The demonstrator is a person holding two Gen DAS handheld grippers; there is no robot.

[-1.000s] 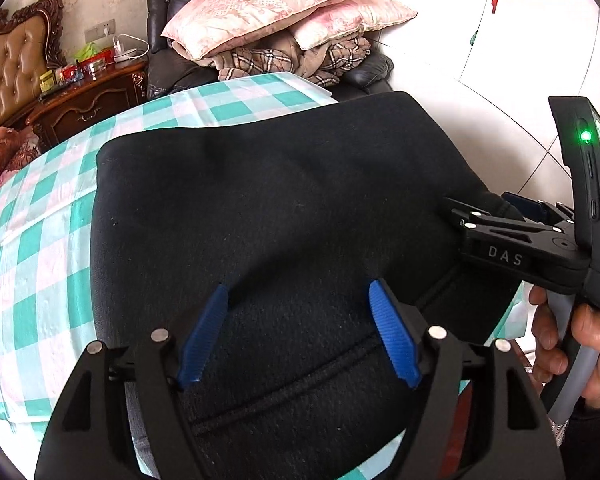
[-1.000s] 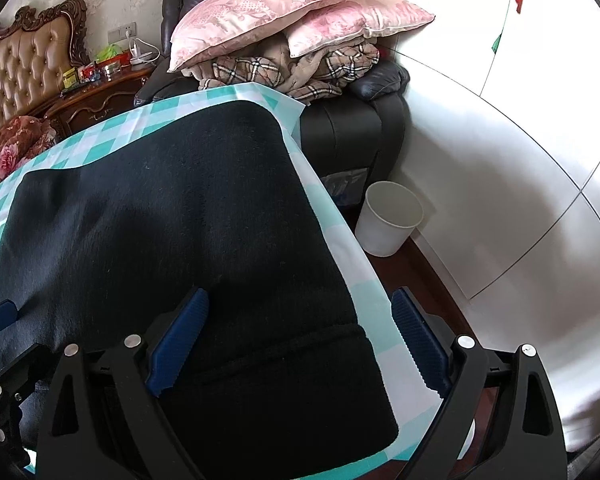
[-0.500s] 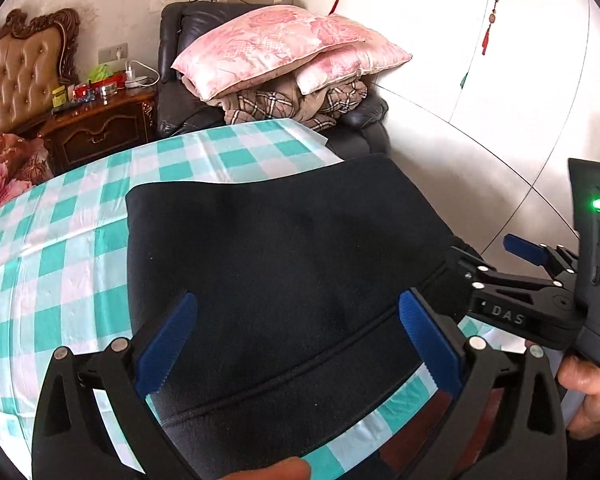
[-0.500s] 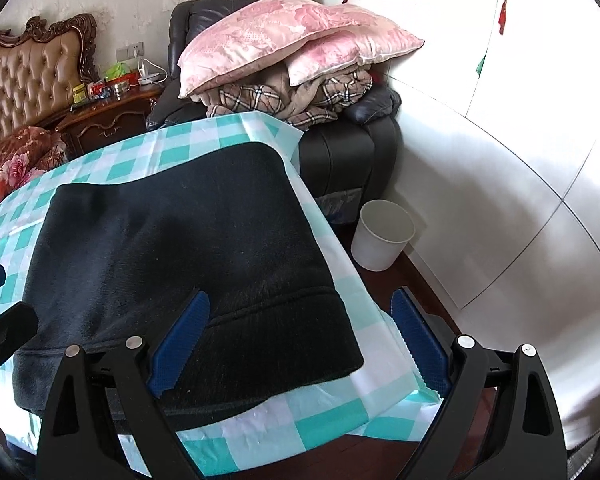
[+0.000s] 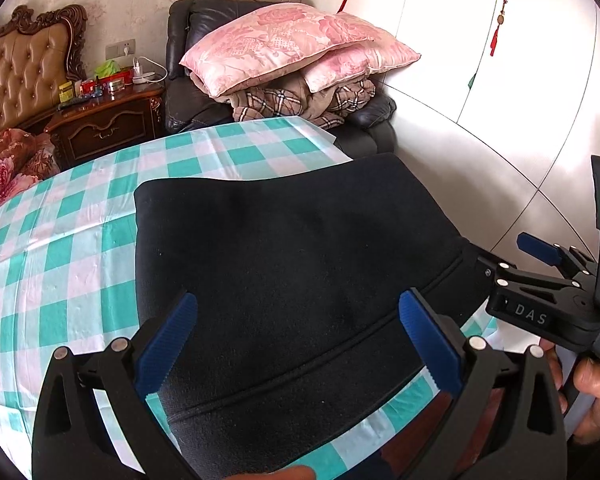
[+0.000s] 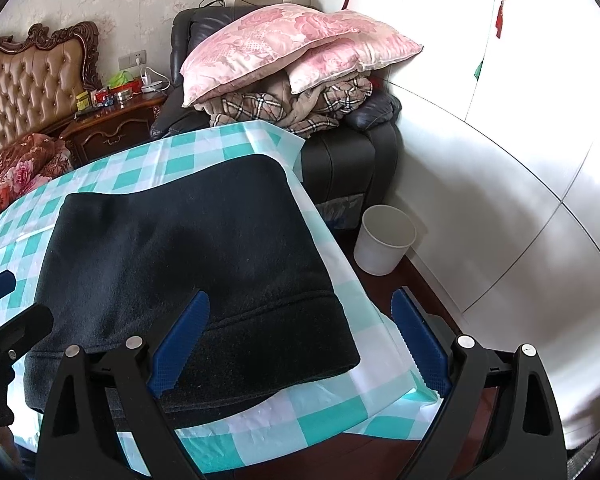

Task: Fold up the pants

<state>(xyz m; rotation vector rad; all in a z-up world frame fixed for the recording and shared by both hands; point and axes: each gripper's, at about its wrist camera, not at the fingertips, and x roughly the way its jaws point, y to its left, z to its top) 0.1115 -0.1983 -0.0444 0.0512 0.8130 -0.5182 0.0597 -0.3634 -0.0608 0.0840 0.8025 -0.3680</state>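
Beneath both tongs lies the folded black pants (image 5: 292, 264), matt, fuzzy fleece cloth, on a thin, slightly shiny teal-and-white checked plastic table cover (image 5: 72, 248). Beyond stands a glossy carved dark wooden nightstand (image 5: 104, 128).

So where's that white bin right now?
In the right wrist view the white bin stands on the dark floor at right, beside the checked table, just in front of the black armchair and against the white wardrobe.
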